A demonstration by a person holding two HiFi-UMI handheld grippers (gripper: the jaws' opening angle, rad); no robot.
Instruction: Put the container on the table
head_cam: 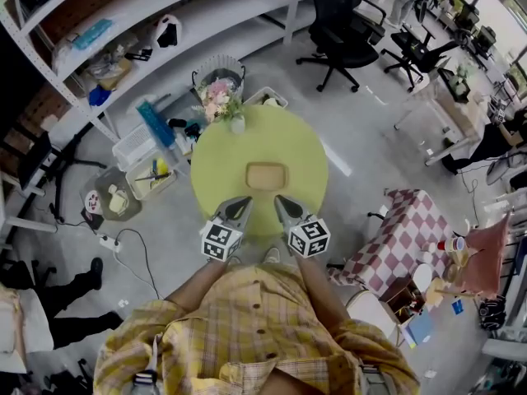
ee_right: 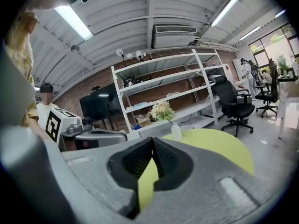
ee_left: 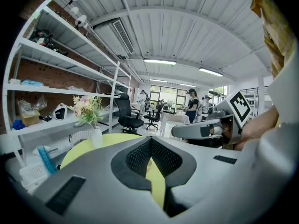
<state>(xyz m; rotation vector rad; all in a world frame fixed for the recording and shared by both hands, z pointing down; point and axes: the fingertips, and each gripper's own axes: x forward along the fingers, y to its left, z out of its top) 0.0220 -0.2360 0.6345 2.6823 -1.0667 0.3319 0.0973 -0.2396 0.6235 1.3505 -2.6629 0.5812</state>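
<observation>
On the round lime-green table (head_cam: 306,151) the shallow tan rectangular container (head_cam: 265,175) sits mid-top, with my left gripper (head_cam: 244,201) and right gripper (head_cam: 279,199) both pinched shut, empty, near it; a careless forward nudge could shove it.

Bright, even indoor light, soft shadows on the floor (head_cam: 370,151); ceiling strip lights (ee_right: 72,22) glaring white; heavy fisheye bending, dark rounded corners; my left gripper (ee_left: 150,143) close up, blurred

Yellow plaid shirt (head_cam: 247,327); grey left tool (head_cam: 244,202), right tool (head_cam: 279,200), marker cubes (head_cam: 221,241).
</observation>
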